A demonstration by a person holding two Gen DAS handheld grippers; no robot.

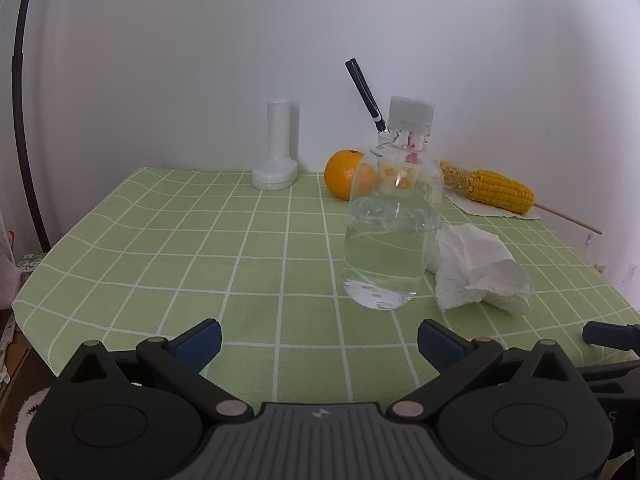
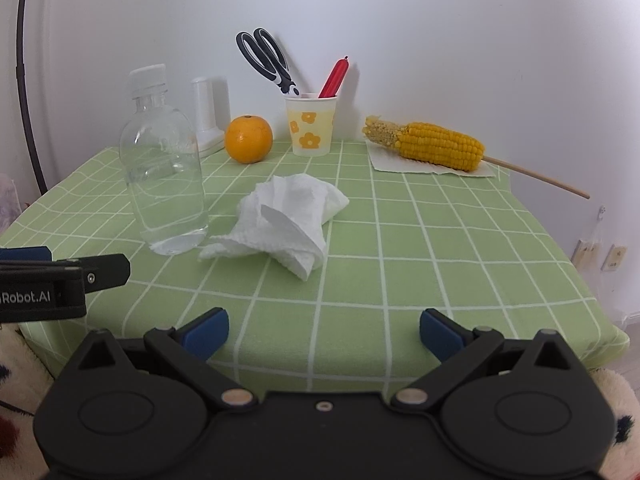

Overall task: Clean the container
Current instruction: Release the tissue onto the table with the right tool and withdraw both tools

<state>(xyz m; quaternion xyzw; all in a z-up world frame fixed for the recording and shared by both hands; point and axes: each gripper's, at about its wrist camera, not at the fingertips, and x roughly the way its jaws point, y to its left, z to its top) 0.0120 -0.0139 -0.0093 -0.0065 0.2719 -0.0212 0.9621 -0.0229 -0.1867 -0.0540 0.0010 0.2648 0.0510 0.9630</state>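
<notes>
On green cloth (image 2: 400, 240), clear capped bottle (image 2: 164, 176)

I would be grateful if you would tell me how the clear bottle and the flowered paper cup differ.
The clear bottle is see-through and plain; the paper cup is opaque, with orange flowers. The bottle is capped; the cup is open, with scissors and a red item in it. The bottle stands nearer, beside the crumpled paper towel; the cup stands by the wall. Both are upright on the green cloth.

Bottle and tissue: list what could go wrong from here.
1. The bottle is clear, tall and upright, so an off-centre grab by the open left gripper could tip it.
2. The crumpled tissue lies against its base; the open right gripper could nudge the bottle.
</notes>
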